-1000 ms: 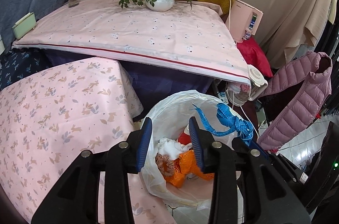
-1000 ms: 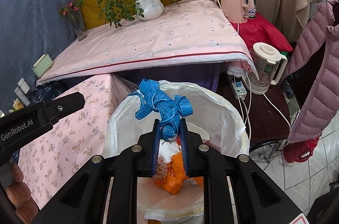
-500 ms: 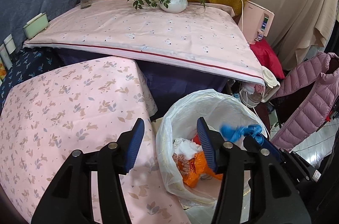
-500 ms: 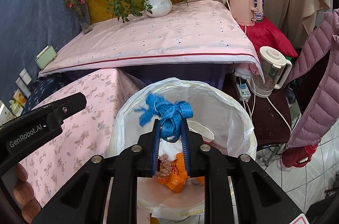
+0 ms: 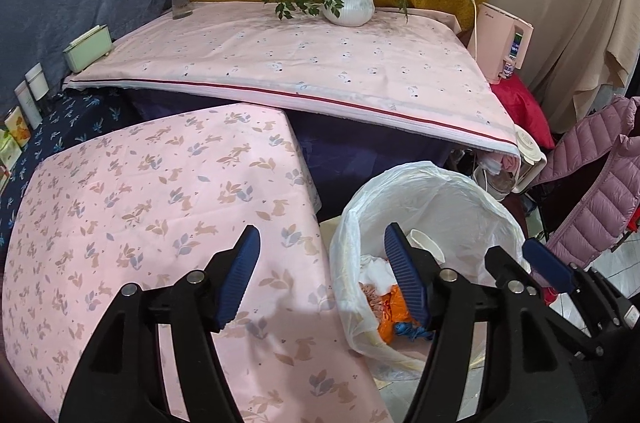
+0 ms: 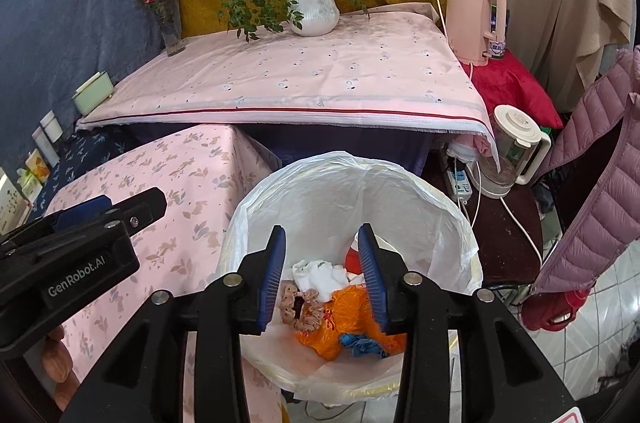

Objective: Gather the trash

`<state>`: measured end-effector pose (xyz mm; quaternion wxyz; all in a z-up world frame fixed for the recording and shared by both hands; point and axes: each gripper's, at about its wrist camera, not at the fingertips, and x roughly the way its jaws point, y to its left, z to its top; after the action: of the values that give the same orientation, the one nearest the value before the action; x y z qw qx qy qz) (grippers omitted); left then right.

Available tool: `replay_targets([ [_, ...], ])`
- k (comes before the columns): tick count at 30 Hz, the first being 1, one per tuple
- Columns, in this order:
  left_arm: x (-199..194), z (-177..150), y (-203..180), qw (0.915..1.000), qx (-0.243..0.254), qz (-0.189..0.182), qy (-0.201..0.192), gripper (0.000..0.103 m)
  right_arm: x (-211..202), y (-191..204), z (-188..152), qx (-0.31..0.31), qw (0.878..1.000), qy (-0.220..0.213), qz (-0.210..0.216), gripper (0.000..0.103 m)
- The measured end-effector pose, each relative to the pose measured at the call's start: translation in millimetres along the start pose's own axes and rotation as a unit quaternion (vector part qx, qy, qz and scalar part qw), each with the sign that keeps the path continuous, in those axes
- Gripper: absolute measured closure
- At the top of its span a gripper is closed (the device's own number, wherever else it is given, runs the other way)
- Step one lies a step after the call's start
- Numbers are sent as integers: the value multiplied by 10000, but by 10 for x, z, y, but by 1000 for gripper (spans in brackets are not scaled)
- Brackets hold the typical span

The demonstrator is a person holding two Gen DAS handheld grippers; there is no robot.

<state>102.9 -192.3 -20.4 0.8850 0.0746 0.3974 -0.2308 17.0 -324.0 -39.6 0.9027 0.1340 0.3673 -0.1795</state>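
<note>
Looking down along the right gripper (image 6: 322,265), we see its two blue-padded fingers (image 6: 272,275) spread apart and holding nothing, poised directly above the mouth of the trash bin (image 6: 460,223), which is lined with a white plastic bag. Inside the bin lie the blue crumpled strip (image 6: 362,343), resting against the near side of an orange plastic wrapper (image 6: 344,315), with a wad of white tissue (image 6: 320,273) and a beige knotted scrap (image 6: 298,307) just beyond them. From the left wrist view we find the left gripper (image 5: 320,277) likewise released, its fingers (image 5: 240,279) wide apart and empty; one finger hangs over the pink rabbit-print tablecloth (image 5: 140,203) and the other over the near rim of the bin (image 5: 400,175). In that view the blue strip (image 5: 412,331) shows low in the bag beside the orange wrapper (image 5: 390,311), and a white paper cup (image 5: 426,249) leans against the bag wall. Behind the bin stands a higher table with a pale pink cloth (image 6: 320,79), carrying a potted plant (image 6: 314,11), a vase of flowers (image 6: 170,27) and a pale green box (image 6: 94,97). A pink kettle (image 6: 478,21) and a purple quilted jacket (image 6: 600,183) stand to the right.
</note>
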Motion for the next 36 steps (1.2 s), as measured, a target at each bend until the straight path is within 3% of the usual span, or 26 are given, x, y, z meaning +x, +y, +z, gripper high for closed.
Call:
replay_targets([
  [5, -54, -86, 70, 9999, 56, 128, 3, 37, -82, 91, -26, -227, 9997, -35, -76, 55],
  [7, -74, -126, 106, 9998, 35, 203, 15, 25, -108, 111, -41, -293, 9995, -38, -92, 49],
  [15, -148, -279, 263, 9993, -100, 355, 17, 18, -174, 229, -124, -619, 9975, -33, -325, 34],
  [27, -118, -537, 454, 9977, -223, 597, 214, 16, -203, 319, -273, -872, 9954, 13, -402, 18],
  [30, -126, -588, 475, 9975, -209, 648, 207, 16, -185, 328, -328, -923, 9951, 73, -342, 6],
  [36, -123, -654, 475, 9969, -167, 741, 204, 15, -159, 314, -433, -943, 9947, 136, -381, 7],
])
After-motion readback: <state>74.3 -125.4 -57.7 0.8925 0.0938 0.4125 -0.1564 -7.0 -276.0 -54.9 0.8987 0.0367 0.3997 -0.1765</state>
